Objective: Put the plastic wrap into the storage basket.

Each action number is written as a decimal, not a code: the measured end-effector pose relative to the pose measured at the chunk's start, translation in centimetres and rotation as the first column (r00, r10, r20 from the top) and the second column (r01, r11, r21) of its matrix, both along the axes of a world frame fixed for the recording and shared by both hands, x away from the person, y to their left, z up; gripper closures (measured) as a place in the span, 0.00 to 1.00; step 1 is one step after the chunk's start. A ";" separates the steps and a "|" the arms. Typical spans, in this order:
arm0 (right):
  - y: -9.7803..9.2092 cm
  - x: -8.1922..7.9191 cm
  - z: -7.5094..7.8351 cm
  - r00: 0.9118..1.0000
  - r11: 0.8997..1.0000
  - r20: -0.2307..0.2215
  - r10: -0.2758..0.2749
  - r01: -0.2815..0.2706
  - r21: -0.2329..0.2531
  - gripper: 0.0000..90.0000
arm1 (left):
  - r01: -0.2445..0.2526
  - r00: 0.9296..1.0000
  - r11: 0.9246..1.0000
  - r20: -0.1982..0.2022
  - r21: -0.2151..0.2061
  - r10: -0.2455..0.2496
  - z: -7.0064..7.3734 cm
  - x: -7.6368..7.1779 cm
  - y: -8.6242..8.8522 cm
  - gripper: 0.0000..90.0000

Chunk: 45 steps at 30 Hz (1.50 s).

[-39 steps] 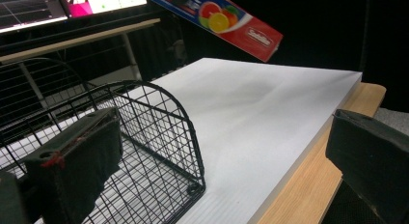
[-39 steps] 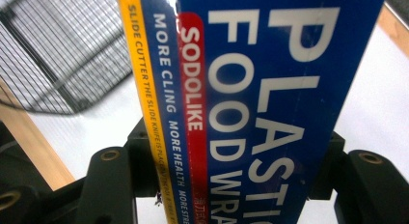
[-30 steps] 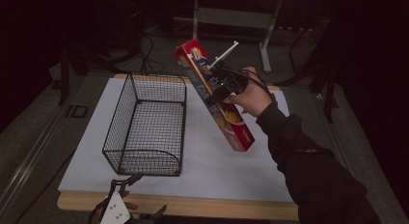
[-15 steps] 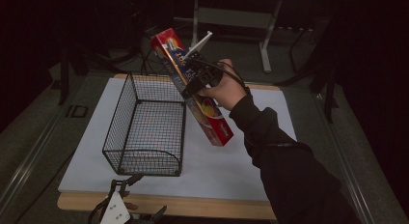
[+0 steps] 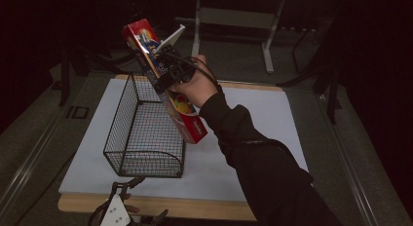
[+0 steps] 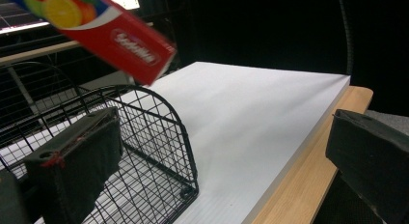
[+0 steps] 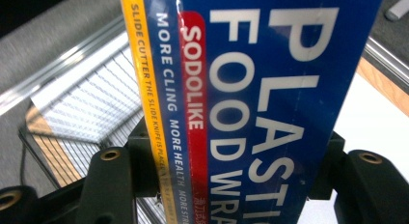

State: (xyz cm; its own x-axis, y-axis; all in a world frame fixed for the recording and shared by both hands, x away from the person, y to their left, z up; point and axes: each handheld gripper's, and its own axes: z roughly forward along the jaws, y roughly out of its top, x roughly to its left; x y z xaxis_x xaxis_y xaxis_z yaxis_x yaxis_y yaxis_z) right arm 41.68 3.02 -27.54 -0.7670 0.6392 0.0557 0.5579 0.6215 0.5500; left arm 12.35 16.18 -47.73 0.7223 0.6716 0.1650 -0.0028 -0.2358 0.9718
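Observation:
A long red and blue box of plastic food wrap [image 5: 189, 122] hangs tilted in the air, its lower end over the right side of the black wire basket [image 5: 141, 133]. My right gripper [image 5: 168, 74] is shut on the box's upper half. In the right gripper view the box [image 7: 270, 103] stands between the two jaws of the right gripper [image 7: 236, 175], with the basket [image 7: 82, 118] below. My left gripper [image 5: 144, 199] stays at the table's near edge, open. In its own view the left gripper [image 6: 222, 166] holds nothing, facing the basket's near end [image 6: 159, 122] and the box's lower end [image 6: 120, 35].
The basket stands on a white board [image 5: 253, 119] that covers a wooden table [image 5: 195, 206]. Right of the basket the board [image 6: 260, 103] is bare. Dark floor and metal table legs [image 5: 268, 46] lie beyond the far edge.
The right gripper has carried the box left and upward, from right of the basket to above the basket's right side. The left gripper has not moved.

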 end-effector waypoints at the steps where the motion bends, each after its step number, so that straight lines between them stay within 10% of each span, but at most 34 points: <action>1: 0.6 -0.1 0.0 1.000 1.000 0.004 -0.002 0.002 0.000 0.44 | 0.001 1.000 1.000 0.000 -0.002 -0.001 0.0 0.0 0.0 0.00; 19: 5.0 -1.1 -5.5 1.000 0.997 -0.021 -0.021 0.022 0.070 0.44 | 0.005 1.000 1.000 0.001 0.004 -0.005 0.0 -0.1 0.0 0.00; 45: 6.8 -0.6 -13.8 0.990 0.993 -0.084 -0.111 0.108 -0.036 0.43 | 0.009 1.000 1.000 -0.002 -0.001 -0.009 0.0 -0.1 0.1 0.00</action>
State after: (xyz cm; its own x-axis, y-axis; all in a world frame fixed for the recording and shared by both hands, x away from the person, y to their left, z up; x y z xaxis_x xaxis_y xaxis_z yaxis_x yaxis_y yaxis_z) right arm 41.05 9.81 -41.29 -0.6855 0.7216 0.0967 0.6678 0.5703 0.4782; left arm 12.27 16.24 -47.78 0.7289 0.6649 0.1633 -0.0033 -0.2351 0.9720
